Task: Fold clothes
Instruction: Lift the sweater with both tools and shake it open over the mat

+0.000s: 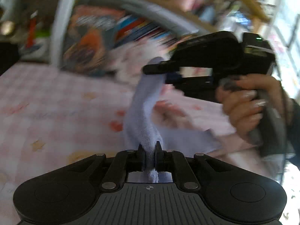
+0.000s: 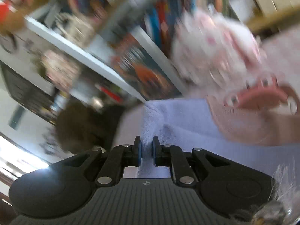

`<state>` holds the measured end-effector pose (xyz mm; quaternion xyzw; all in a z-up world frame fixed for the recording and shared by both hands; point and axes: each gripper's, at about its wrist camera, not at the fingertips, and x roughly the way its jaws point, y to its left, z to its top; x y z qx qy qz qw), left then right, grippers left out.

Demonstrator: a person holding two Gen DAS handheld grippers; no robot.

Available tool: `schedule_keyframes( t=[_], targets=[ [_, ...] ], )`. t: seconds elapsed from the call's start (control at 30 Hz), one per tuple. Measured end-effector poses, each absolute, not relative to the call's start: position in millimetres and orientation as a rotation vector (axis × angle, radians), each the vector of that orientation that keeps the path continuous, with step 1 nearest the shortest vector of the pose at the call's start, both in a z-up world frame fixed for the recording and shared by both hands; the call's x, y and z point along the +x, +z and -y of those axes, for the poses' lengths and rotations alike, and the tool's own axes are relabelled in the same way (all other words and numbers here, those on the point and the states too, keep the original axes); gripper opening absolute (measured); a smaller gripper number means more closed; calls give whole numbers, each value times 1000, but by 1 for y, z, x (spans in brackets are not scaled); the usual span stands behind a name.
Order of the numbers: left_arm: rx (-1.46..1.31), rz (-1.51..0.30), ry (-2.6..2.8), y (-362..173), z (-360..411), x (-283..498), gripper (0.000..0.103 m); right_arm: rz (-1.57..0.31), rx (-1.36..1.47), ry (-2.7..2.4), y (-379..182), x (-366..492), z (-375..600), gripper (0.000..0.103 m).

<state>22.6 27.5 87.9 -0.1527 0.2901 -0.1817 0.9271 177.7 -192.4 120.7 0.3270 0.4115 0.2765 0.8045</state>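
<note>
Lavender cloth (image 1: 144,112), a soft fleecy piece, hangs in the air between the two tools. In the left wrist view the left gripper (image 1: 150,150) has its fingers closed tight on one end of the cloth, and the right gripper (image 1: 165,75), held by a hand (image 1: 247,106), pinches the far end; the cloth stretches between them above the bed cover (image 1: 46,103), which is pink with small prints. I judge the step is lifting and spreading the piece; the next move needs both ends kept level and the cloth brought down flat or doubled over.

In the right wrist view the right gripper (image 2: 146,148) is closed on a bunched edge of the cloth (image 2: 178,116). A pink garment (image 2: 253,108) lies just beside it, and a bookshelf (image 2: 131,46) stands behind, strongly blurred.
</note>
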Motion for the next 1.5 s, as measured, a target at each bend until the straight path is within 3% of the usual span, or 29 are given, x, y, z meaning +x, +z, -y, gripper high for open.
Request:
schedule_keyframes(
  t=[0.23, 0.33, 0.37, 0.53, 0.83, 0.93, 1.03, 1.07, 1.13, 1.17, 1.43, 1.5],
  targets=[
    [-279, -736, -221, 41, -57, 37, 9, -891, 566, 620, 112, 189, 130, 13],
    [-271, -750, -214, 34, -63, 42, 10, -895, 498, 613, 106, 179, 129, 32],
    [-268, -755, -212, 31, -64, 44, 10, -898, 474, 612, 103, 171, 132, 43],
    [-281, -782, -198, 22, -74, 55, 10, -866, 291, 572, 97, 109, 173, 50],
    [-302, -811, -171, 15, -85, 66, 13, -909, -9, 142, 42, 34, 291, 50],
    [-304, -822, -161, 13, -85, 67, 14, -960, -10, 66, 24, 30, 311, 50],
    [-320, -833, -151, 11, -86, 69, 15, -1011, 22, 21, 9, 31, 320, 42],
    [-321, -832, -149, 11, -86, 69, 15, -1003, 43, 20, 8, 31, 321, 37],
    [-326, -834, -143, 9, -86, 69, 13, -1013, 93, 52, 9, 33, 321, 13],
    [-330, -836, -137, 9, -86, 70, 12, -1020, 110, 70, 10, 36, 320, 9],
    [-393, -817, -172, 17, -84, 88, 11, -651, 401, 135, 121, 32, 327, 8],
    [-389, -808, -188, 18, -86, 92, 10, -677, 356, 170, 128, 4, 319, 8]
  ],
)
